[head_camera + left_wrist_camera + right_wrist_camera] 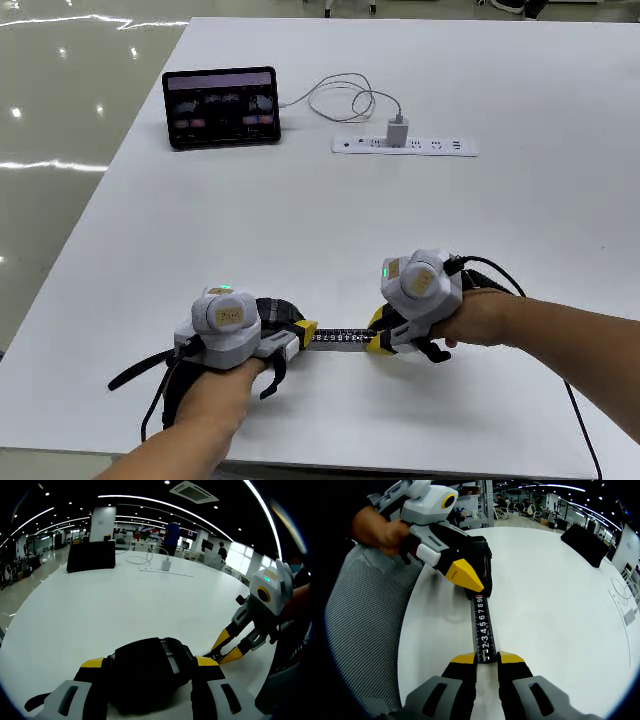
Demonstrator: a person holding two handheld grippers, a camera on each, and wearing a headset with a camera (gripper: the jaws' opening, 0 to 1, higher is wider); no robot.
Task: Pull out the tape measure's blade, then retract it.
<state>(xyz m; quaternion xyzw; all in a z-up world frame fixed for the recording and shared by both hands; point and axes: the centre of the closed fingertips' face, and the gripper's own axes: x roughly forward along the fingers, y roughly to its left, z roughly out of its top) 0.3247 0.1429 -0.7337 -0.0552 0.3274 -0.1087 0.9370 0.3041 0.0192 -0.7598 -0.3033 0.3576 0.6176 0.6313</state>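
Observation:
A black tape measure case point(278, 315) rests on the white table near its front edge, clamped between the jaws of my left gripper point(292, 338). In the left gripper view the case point(147, 672) bulges between the yellow-tipped fingers point(92, 663). A short length of black blade point(340, 336) with white numbers runs from the case to my right gripper point(380, 340), which is shut on the blade's end. The right gripper view shows the blade point(483, 630) reading up to about 9, pinched at my right gripper point(486, 657), with the case point(481, 565) beyond.
A dark tablet point(221, 106) stands at the back left of the table point(300, 220). A white power strip point(405, 146) with a charger and coiled cable point(345, 98) lies at the back centre. People and desks are far behind.

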